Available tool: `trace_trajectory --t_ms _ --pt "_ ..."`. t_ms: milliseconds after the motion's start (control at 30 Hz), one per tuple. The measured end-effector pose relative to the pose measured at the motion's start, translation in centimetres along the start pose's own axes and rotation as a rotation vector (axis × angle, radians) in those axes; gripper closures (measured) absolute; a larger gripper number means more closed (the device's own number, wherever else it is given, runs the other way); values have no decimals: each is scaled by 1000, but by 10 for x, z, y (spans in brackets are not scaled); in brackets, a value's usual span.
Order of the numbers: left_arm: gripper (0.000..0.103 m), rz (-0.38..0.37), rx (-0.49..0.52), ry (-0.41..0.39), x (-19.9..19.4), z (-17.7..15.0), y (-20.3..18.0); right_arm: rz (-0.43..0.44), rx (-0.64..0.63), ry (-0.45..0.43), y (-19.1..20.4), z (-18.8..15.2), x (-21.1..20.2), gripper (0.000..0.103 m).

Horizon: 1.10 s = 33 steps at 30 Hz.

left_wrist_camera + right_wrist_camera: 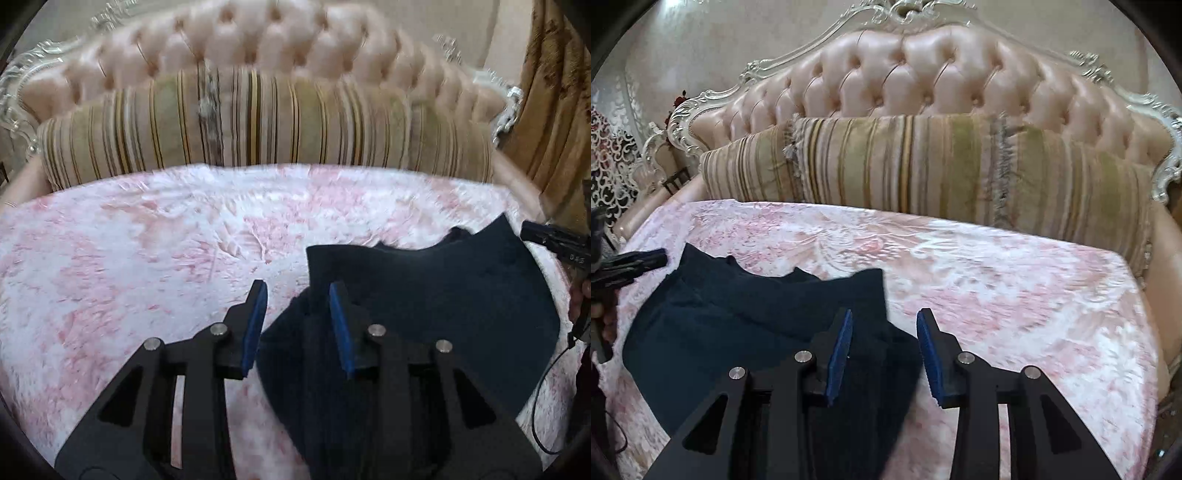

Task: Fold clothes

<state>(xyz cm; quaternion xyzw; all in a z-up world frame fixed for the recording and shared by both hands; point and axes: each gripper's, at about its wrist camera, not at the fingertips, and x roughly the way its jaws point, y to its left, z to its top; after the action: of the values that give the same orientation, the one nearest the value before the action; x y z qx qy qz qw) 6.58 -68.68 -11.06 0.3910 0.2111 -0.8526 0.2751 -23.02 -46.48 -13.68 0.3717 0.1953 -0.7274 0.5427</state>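
Note:
A dark navy garment (443,295) lies partly folded on a pink and white plush blanket (129,258), its far edge wavy. My left gripper (297,295) hovers over the garment's left edge, open, and its blue pads (255,332) hold nothing. In the right wrist view the same garment (738,325) fills the lower left. My right gripper (884,321) stands open above its right edge, pads apart and bare. Each gripper shows at the rim of the other's view: the right one (546,236) and the left one (646,260).
A long striped bolster (923,166) lies across the head of the bed, against a tufted pink headboard (923,74) with an ornate pale frame. A golden curtain (554,92) hangs at the right. A black cable (543,387) trails by the bed's right edge.

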Motion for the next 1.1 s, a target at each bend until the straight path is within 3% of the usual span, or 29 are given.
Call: trace_trajectory --t_ms 67,100,133,167,200,233,467,533,600,633,767,900,967,1033,1100 --pt "64 -48 7 18 12 6 -4 -10 -15 22 4 5 17 63" --pt "76 -46 14 30 17 8 -6 -2 -23 32 4 6 25 63" --pt "97 -45 21 42 22 10 -8 7 -28 49 4 7 34 64" --pt "97 -46 22 40 23 11 -9 6 -33 59 4 6 39 64" --pt "97 -46 23 38 24 12 -10 7 -34 61 4 5 41 78" --pt "97 -41 27 32 22 12 -10 10 -26 59 2 5 41 83" --pt "95 -22 7 46 30 11 -5 -40 -27 64 1 1 41 84" --pt "86 -7 -16 29 22 13 -1 -38 -21 60 -1 2 39 77" --pt "65 6 -25 16 13 12 4 -42 -15 47 -4 4 30 67" --pt "62 12 -23 -1 4 11 6 -47 -10 39 -5 5 24 65" --pt "62 -14 -33 -47 -29 -1 11 -78 -5 -14 -6 2 -11 64" --pt "62 -17 -17 -14 -34 -31 2 22 -73 -10 23 -25 -36 64" --pt "99 1 -6 17 -23 -40 -4 27 -104 21 36 -39 -30 64" --pt "96 34 -5 47 -12 -44 -6 1 -122 75 40 -49 -16 64" --pt "95 11 -59 44 -11 -45 5 7 -120 78 36 -54 -10 64"
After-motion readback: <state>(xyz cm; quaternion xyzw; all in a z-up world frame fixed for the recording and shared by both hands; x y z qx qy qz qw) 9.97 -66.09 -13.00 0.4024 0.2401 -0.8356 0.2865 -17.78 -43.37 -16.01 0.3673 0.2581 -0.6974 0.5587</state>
